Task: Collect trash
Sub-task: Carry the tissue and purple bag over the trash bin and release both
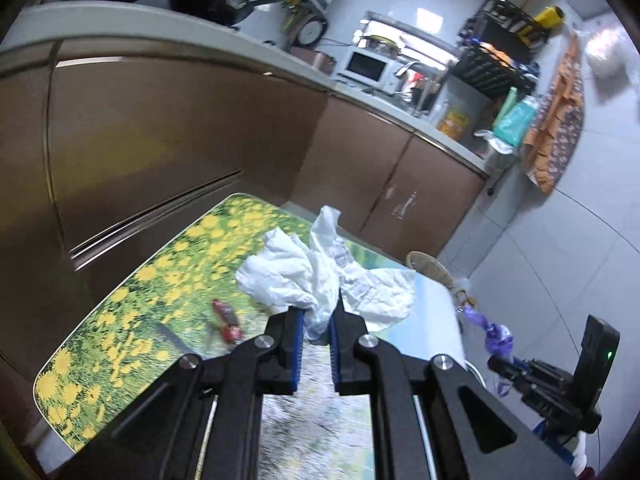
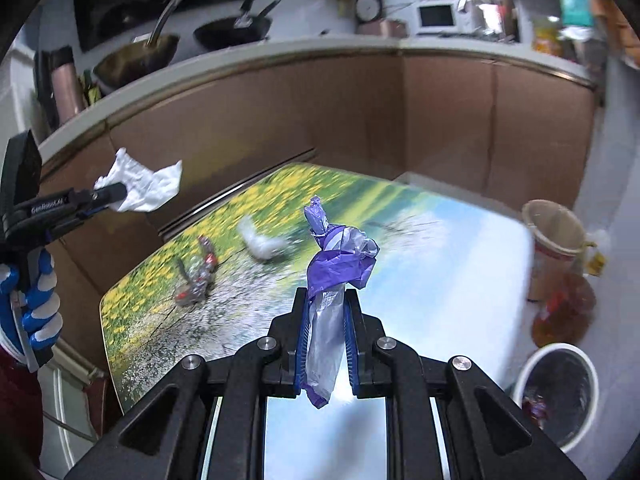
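Purple crinkly plastic wrapper is pinched in the right gripper; the left gripper clamps a crumpled white tissue wad. Both look mid-carry, so I'd guess dropping comes next: white lined bin at 4 o'clock, past the flower-print table's edge, open floor around.

Left gripper: jaws closed on a crumpled white wrapper, held above the tabletop, which bears a yellow-flower print. Red wrapper: lying on the tabletop, left of the gripper, blurred. Right gripper: at lower right, clamped on a purple bag. Wicker basket: beyond the tabletop's far edge. Brown cabinets: behind, under a counter carrying a pan and microwave.
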The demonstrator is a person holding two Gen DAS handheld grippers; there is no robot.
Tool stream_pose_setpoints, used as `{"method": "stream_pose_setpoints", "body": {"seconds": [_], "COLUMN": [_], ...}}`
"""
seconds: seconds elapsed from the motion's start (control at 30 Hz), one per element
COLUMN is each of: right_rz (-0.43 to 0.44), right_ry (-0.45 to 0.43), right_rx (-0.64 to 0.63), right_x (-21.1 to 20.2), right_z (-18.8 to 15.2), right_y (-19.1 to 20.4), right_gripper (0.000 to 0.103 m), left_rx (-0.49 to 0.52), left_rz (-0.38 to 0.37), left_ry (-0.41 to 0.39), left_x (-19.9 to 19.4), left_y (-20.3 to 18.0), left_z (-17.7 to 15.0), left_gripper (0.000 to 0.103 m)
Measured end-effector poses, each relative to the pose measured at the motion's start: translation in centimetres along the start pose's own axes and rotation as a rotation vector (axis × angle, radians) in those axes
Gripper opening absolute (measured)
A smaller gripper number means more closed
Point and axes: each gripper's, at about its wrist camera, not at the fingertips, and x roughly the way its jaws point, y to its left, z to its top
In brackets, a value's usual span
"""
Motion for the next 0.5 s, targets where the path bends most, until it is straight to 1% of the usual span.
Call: {"method": "stream_pose_setpoints", "body": {"seconds": [0.2, 0.23, 0.37, 0.5], "right_rz": [-0.092, -0.119, -0.183, -0.255], "right_ry": [-0.082, -0.100, -0.143, -0.171], "right_rx": [0.056, 0.068, 0.115, 0.172], "right_x": [-6.1, -7.4, -10.8, -12.9], "right_z": [-1.2, -1.4, -2.4, -3.5], "right_y": [-4.1, -5.0, -8.3, -11.5], "right_gripper": [0.016, 0.016, 0.016, 0.016], "left_rx": [0.069, 0.080, 0.129, 0.181], "left_rz": [-0.067, -0.079, -0.123, -0.172], "left_ry": [-0.004, -0.001, 0.019, 0.057], "left_x": [-1.0, -0.9, -0.3, 1.3], "left_y": [-5.3, -6.3, -10.0, -14.2], "left_z": [-0.6, -0.7, -1.4, -2.3], "left_gripper": [0.010, 0.010, 0.010, 0.010]}}
